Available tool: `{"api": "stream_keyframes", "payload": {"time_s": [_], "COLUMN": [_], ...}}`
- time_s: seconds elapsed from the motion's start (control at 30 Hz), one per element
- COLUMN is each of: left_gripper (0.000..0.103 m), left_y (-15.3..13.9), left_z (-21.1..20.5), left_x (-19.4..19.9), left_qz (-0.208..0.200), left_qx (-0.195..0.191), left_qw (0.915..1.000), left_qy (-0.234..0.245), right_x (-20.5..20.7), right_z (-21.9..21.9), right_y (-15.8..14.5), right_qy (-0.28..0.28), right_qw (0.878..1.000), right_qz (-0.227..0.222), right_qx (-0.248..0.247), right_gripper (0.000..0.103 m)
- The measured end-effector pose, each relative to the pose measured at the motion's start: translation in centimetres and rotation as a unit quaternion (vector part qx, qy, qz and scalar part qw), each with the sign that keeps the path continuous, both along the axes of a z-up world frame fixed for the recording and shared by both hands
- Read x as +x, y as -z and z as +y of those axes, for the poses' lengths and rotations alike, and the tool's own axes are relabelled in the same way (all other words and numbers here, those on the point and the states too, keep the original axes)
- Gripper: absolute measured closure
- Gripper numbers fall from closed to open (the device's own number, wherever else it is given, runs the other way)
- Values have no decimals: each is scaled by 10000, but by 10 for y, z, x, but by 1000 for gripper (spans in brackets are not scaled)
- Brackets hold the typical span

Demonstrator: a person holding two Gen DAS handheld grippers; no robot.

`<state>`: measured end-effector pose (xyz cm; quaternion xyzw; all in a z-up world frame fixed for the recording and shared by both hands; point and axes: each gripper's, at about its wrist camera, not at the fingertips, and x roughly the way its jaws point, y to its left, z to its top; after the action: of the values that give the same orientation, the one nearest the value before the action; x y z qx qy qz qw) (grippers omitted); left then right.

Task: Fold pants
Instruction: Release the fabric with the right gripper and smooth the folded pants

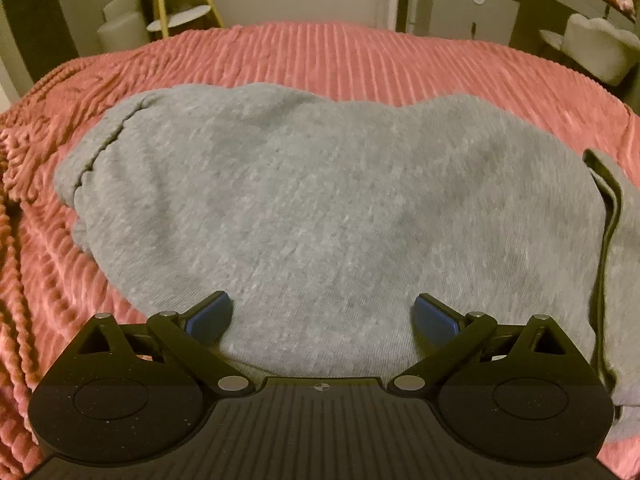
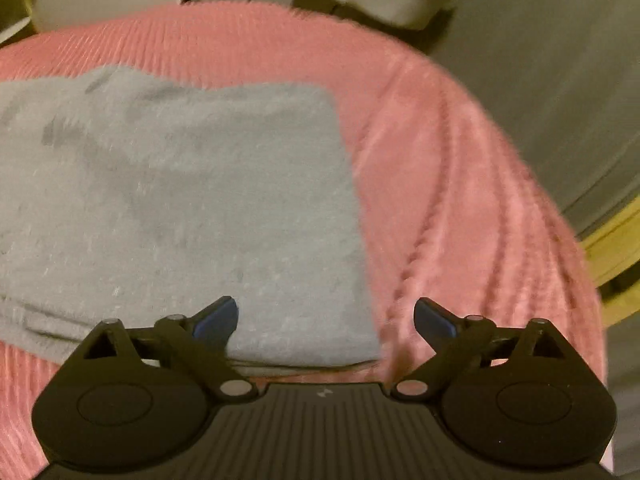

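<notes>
The left gripper (image 1: 323, 314) is hovering released over the grey sweatpants (image 1: 312, 208); the right gripper (image 2: 325, 316), jaws spread and empty, is hanging at their corner. A careless regrasp risks dragging the folded stack apart. It is lying on a pink ribbed bedspread (image 1: 360, 56), with a dresser (image 1: 472, 8) standing behind.

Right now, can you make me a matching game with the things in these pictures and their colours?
Things:
1. pants
2. blanket
3. finger pads
4. stool legs

Colours:
A. yellow
B. grey
C. blue
D. pink

Pairs: 1-B, 2-D, 3-C, 4-A
</notes>
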<state>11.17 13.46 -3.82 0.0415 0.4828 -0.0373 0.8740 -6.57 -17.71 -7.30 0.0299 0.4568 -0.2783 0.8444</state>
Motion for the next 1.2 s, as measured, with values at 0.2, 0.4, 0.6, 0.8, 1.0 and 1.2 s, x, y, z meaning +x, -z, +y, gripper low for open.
{"api": "stream_keyframes", "payload": {"time_s": [0.2, 0.4, 0.6, 0.8, 1.0, 1.2], "left_gripper": [2, 2, 2, 2, 2, 2], "left_y": [-3, -7, -9, -8, -10, -29], "left_z": [5, 13, 18, 21, 36, 55], "left_x": [0, 1, 0, 3, 8, 7], "left_qz": [-94, -128, -179, -209, -236, -742], "left_qx": [-98, -261, -418, -454, -729, -797], "left_qw": [9998, 9990, 9981, 9975, 9941, 9887], "left_qy": [-158, -349, -413, -502, -770, -1031], "right_x": [1, 47, 55, 115, 140, 139], "right_z": [3, 49, 56, 32, 71, 78], "right_y": [-15, 33, -4, -15, 15, 14], "right_qy": [-391, -1176, -1654, -811, -1509, -1980], "right_qw": [9589, 9381, 9445, 9704, 9697, 9376], "right_qz": [-1674, -988, -1475, -1709, -1282, -1462], "right_qx": [2259, 3105, 2425, 1504, 1427, 2458], "right_gripper": [0, 66, 72, 72, 68, 64]}}
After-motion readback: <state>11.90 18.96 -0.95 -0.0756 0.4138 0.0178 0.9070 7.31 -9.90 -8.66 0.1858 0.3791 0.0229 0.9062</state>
